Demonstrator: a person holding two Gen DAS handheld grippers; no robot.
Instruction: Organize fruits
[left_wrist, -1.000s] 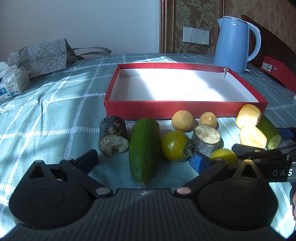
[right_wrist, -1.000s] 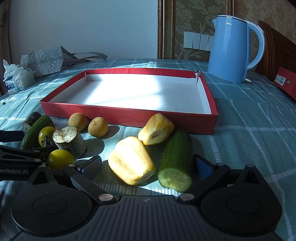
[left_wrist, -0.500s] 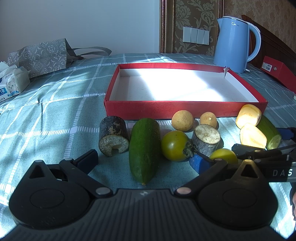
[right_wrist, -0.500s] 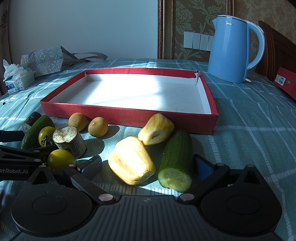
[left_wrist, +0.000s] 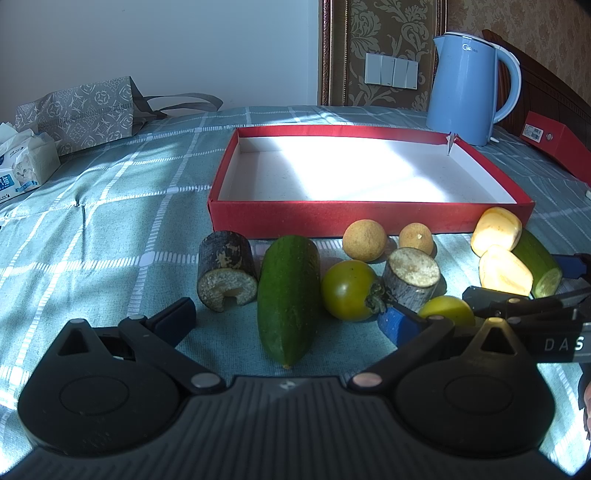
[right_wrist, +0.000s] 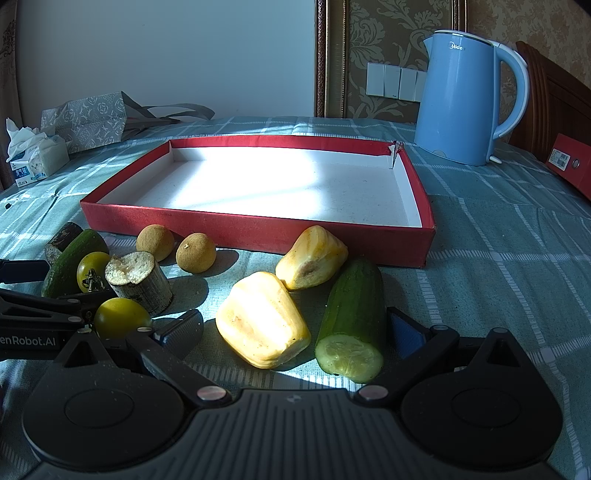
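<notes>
I see a bed (right_wrist: 498, 258) under a teal checked cover. On it lie a red tray (right_wrist: 258, 236), a blue kettle (right_wrist: 461, 99), cucumber pieces (left_wrist: 288, 295), yellow fruit (right_wrist: 262, 321), tomatoes (left_wrist: 347, 290), a tissue pack (left_wrist: 26, 170) and a grey bag (left_wrist: 81, 114).

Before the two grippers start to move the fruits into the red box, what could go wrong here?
1. The left gripper and right gripper sit close side by side; they might collide near the yellow tomato.
2. The fruits lie packed: grasping the green cucumber may nudge the green tomato, which could roll.
3. The red box has a raised front wall; a low carry may hit it.
</notes>
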